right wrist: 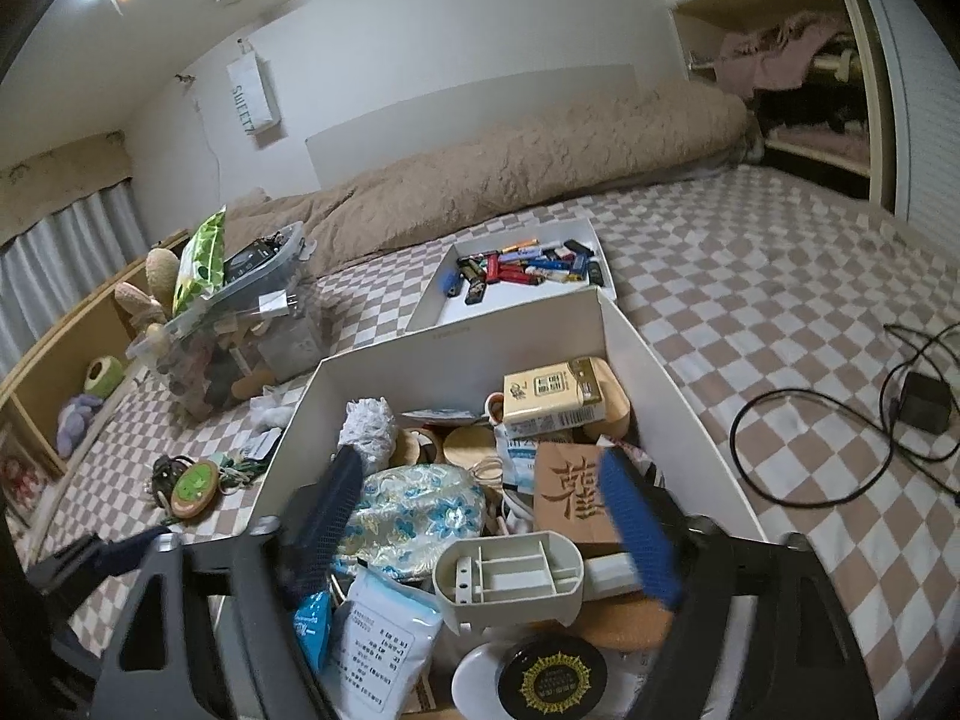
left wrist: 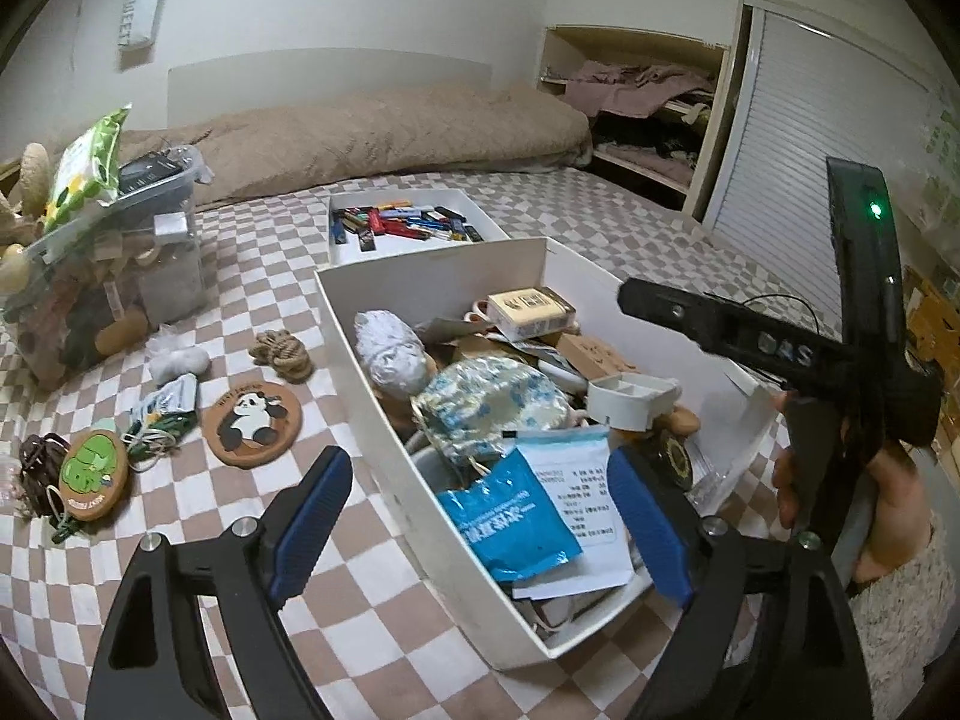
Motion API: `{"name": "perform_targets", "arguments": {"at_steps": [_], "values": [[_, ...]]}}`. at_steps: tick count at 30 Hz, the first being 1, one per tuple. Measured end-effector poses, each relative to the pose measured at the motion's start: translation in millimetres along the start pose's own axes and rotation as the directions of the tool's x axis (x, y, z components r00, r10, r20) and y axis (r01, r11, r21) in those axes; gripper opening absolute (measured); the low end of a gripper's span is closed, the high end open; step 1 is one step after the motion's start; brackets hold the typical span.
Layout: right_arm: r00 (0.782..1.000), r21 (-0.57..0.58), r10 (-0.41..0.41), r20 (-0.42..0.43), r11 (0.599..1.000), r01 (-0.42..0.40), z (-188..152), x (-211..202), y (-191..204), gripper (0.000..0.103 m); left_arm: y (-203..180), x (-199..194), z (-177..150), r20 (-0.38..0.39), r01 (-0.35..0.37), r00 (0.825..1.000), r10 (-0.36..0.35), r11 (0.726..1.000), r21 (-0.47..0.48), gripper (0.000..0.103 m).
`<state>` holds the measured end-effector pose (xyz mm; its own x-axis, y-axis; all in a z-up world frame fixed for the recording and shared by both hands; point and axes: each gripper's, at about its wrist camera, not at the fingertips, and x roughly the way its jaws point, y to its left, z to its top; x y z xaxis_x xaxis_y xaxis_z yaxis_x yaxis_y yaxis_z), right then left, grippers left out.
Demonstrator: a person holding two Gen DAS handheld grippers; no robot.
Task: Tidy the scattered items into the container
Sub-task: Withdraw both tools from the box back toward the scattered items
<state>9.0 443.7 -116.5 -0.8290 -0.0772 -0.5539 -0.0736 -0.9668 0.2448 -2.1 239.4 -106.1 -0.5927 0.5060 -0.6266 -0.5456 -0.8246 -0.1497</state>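
A white box (left wrist: 420,282) (right wrist: 456,360) on the checkered bed is filled with items: a floral pouch (left wrist: 492,402) (right wrist: 414,510), a blue packet (left wrist: 510,522), a white organizer (right wrist: 510,576), a yellow carton (right wrist: 552,396). Left of the box lie a panda coaster (left wrist: 252,423), a green coaster (left wrist: 93,474) (right wrist: 193,489), a rope knot (left wrist: 282,351), a small packet (left wrist: 171,402) and a dark bundle (left wrist: 39,468). My left gripper (left wrist: 480,522) is open and empty over the box's near end. My right gripper (right wrist: 480,516) is open and empty above the box.
A shallow white tray (left wrist: 468,210) (right wrist: 594,240) of lighters sits behind the box. A clear bin (left wrist: 120,276) (right wrist: 240,336) of clutter stands at the left. A brown duvet (left wrist: 372,126) lies at the back. A black charger with cable (right wrist: 918,402) lies at the right.
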Motion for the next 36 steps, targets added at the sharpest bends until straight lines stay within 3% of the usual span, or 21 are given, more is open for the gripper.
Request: {"name": "perform_targets", "arguments": {"at_steps": [5, 36], "values": [[0.999, -0.019, -0.013, 0.034, 1.000, 0.014, 1, -2, 4, 0.101, 11, -4, 4, 0.028, -0.017, 0.999, 0.017, 1.000, -0.006, 0.103], [0.993, -0.139, -0.103, 0.058, 0.984, 0.111, -4, 10, 30, 0.101, 99, -15, 20, 0.119, -0.132, 0.983, 0.140, 0.988, -0.073, 0.103]]}}
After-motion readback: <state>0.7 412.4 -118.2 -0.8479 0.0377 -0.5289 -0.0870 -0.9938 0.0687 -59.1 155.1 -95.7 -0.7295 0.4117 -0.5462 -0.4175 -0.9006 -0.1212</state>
